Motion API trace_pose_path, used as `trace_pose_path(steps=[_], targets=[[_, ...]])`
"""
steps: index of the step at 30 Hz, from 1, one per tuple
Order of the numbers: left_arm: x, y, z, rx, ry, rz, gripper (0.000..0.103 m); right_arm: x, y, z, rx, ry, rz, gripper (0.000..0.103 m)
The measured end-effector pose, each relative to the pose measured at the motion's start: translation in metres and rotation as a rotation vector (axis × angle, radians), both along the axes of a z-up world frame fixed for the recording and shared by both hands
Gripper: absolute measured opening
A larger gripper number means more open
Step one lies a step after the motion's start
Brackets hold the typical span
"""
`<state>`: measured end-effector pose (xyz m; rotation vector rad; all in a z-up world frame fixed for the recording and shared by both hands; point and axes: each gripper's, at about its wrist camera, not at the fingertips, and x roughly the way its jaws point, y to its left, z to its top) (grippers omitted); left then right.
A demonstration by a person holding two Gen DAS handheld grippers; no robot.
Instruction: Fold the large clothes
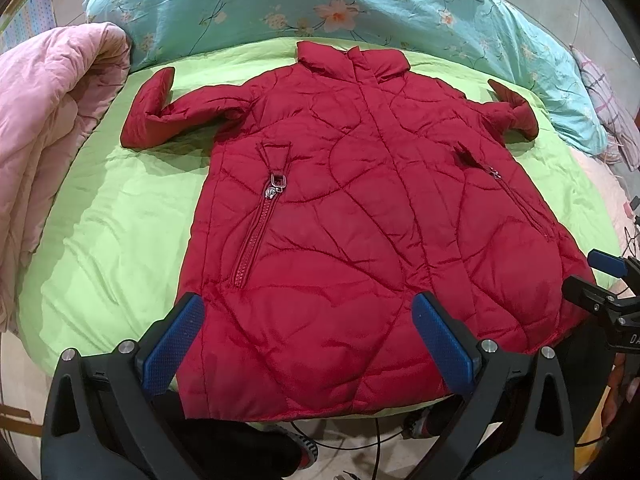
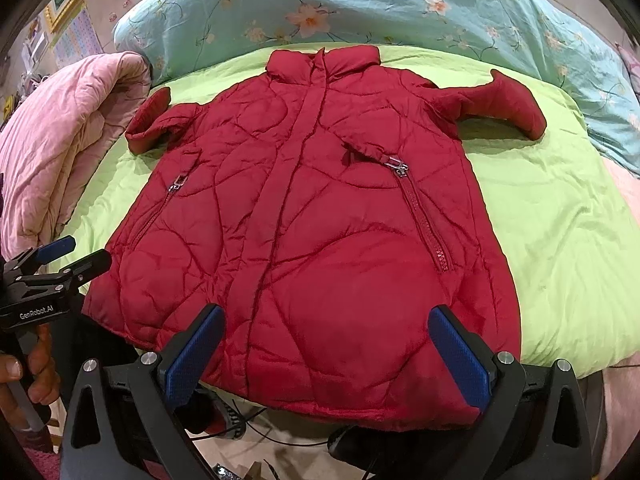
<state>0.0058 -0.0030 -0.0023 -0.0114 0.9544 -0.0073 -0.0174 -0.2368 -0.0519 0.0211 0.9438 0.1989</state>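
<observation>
So the red coat (image 1: 340, 216) is lying face-up and spread flat on the green sheet (image 1: 120, 220), collar toward the floral duvet (image 1: 280, 4), hem hanging a bit over the near edge of the bed, both sleeves out to the sides with the cuffs kinked up. Left gripper (image 1: 308, 340) and right gripper (image 2: 328, 352) both sit above the hem with jaws spread wide, nothing in them. Stuff I'd worry about: this thing is puffy and slick, so a pinch on just the top layer would probably lift the front only and leave the back behind, giving a lopsided fold. The padding looks springy too, so a fold may just pop back open. Since the hem overhangs the edge, dragging it toward you could slide the whole coat off the bed. The pink quilt (image 1: 52, 140) is piled close to the coat's sleeve on that side, so folding that sleeve in could snag it. The metal zipper pulls (image 1: 278, 184) on the pockets could catch a finger pad too. Only writing I can read is "GenRobot.AI" (image 2: 36, 312) on the left gripper's body in the right view; the left view shows a cut-off "DA" on the other one.
</observation>
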Motion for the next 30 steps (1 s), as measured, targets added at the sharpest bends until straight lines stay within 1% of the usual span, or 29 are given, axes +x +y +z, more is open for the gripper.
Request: trace_pose_path(steps=[5, 12, 13, 14, 17, 20, 21, 24, 30], targets=[[0.0023, -0.0012, 0.0032, -0.005, -0.016, -0.001, 0.103, 0.0005, -0.0008, 0.0015, 0.002, -0.005, -0.002, 0.102], [0.0026, -0.0024, 0.0053, -0.002, 0.004, -0.002, 0.103, 0.0003, 0.0, 0.0021, 0.0, -0.009, -0.001, 0.102], [0.0027, -0.0026, 0.0057, 0.001, 0.007, -0.002, 0.103, 0.0001, 0.0004, 0.0023, -0.001, -0.011, -0.001, 0.102], [0.0032, -0.0031, 0.0054, 0.017, 0.026, -0.002, 0.103, 0.0001, 0.0004, 0.0027, -0.001, -0.012, -0.002, 0.102], [0.0028, -0.0035, 0.0062, 0.022, 0.021, -0.004, 0.103, -0.0001, 0.0009, 0.0037, 0.001, -0.015, 0.0, 0.102], [0.0032, -0.0036, 0.0067, 0.03, 0.035, -0.006, 0.103, -0.0005, 0.0009, 0.0039, 0.001, -0.017, 0.0, 0.102], [0.0031, -0.0039, 0.0064, 0.04, 0.024, -0.005, 0.103, -0.0004, 0.0006, 0.0037, 0.003, -0.017, -0.001, 0.102], [0.0028, -0.0043, 0.008, 0.025, -0.027, -0.006, 0.103, -0.0002, 0.0002, 0.0035, 0.006, -0.017, -0.003, 0.102], [0.003, -0.0044, 0.008, 0.013, -0.02, -0.007, 0.103, 0.0, 0.0004, 0.0034, 0.005, -0.019, -0.001, 0.102]])
